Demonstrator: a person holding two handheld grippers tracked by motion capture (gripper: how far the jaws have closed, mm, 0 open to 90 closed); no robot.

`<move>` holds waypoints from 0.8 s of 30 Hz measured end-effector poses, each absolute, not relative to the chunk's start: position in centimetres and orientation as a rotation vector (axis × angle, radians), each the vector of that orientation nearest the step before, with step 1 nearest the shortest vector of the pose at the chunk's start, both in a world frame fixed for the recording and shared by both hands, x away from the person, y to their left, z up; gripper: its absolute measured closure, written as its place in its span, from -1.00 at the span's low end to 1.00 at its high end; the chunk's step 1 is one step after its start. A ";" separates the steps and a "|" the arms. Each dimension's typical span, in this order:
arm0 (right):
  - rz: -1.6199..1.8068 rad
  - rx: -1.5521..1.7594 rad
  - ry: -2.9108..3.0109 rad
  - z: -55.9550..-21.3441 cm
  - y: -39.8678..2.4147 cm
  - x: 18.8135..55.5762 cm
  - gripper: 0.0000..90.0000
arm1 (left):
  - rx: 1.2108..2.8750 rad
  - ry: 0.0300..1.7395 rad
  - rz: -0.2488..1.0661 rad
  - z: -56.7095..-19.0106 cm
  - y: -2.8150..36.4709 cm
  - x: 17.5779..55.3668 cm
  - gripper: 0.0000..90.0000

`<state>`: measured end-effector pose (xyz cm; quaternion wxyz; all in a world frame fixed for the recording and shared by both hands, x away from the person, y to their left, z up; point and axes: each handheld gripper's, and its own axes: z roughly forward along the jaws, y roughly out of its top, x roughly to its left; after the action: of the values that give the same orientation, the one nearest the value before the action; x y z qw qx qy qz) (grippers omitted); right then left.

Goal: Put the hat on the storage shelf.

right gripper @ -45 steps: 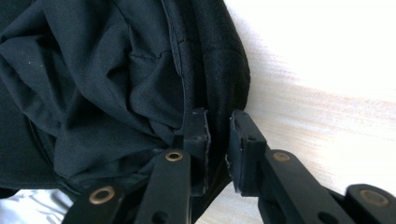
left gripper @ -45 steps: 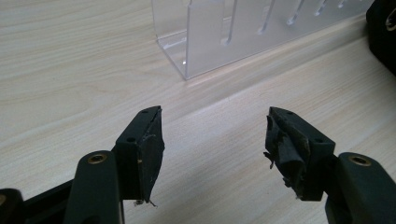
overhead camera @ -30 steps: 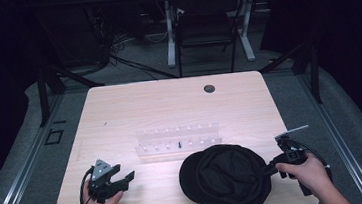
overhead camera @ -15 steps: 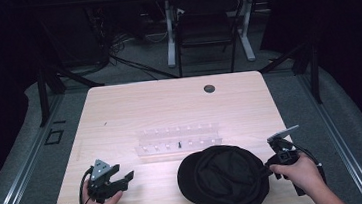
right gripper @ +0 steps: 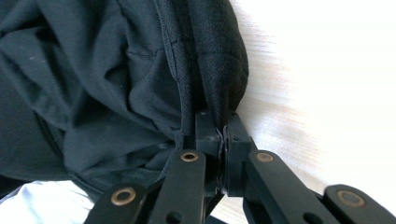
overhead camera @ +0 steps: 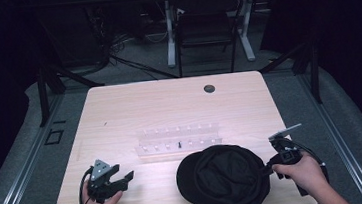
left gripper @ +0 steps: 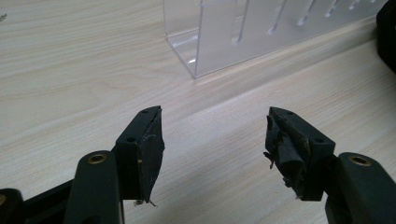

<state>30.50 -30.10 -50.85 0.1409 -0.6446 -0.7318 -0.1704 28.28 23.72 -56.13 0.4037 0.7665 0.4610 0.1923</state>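
Observation:
A black cap [overhead camera: 224, 178] lies crumpled at the front of the wooden table [overhead camera: 144, 105], right of centre. My right gripper [overhead camera: 266, 169] sits at the cap's right edge. In the right gripper view its jaws have just been closing and are shut [right gripper: 222, 126] on a fold of the cap's rim [right gripper: 219, 70]. My left gripper [overhead camera: 126, 178] rests on the table at the front left, held by a hand. In the left gripper view it stands open [left gripper: 215, 140] over bare wood with nothing between its worn pads.
A clear acrylic rack [overhead camera: 178, 138] with slots stands across the table's middle, just behind the cap, and its near corner [left gripper: 261, 28] is ahead of the left gripper. A dark round grommet [overhead camera: 209, 88] sits near the far edge. Desk legs and a chair stand beyond.
The right gripper has edged left onto the cap's rim and its jaws have closed on the fabric. The left gripper has stayed where it was.

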 end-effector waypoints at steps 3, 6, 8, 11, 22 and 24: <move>-0.583 -1.888 -2.049 -50.4 -30.1 30.2 0.95 | 1.933 1.167 0.485 -56.1 23.7 28.3 -0.17; -0.593 -1.863 -2.044 -49.7 -30.3 30.1 0.95 | 1.934 1.165 0.486 -56.1 23.8 28.3 -0.17; -0.595 -1.845 -2.048 -49.2 -30.4 30.1 0.95 | 1.932 1.167 0.486 -56.1 23.8 28.3 -0.17; -0.635 -1.826 -2.036 -48.5 -30.3 30.0 0.96 | 1.930 1.168 0.486 -56.1 23.8 28.3 -0.17; -0.750 -1.788 -1.954 -45.5 -29.7 29.8 0.96 | 1.927 1.168 0.489 -56.1 23.8 28.3 -0.17; -0.787 -1.771 -1.947 -45.2 -29.6 29.8 0.96 | 1.930 1.170 0.483 -56.1 23.8 28.3 -0.17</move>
<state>29.84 -29.61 -45.24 0.1960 -0.6323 -0.6949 -0.2808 28.27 23.85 -56.10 0.4047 0.7647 0.4634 0.1915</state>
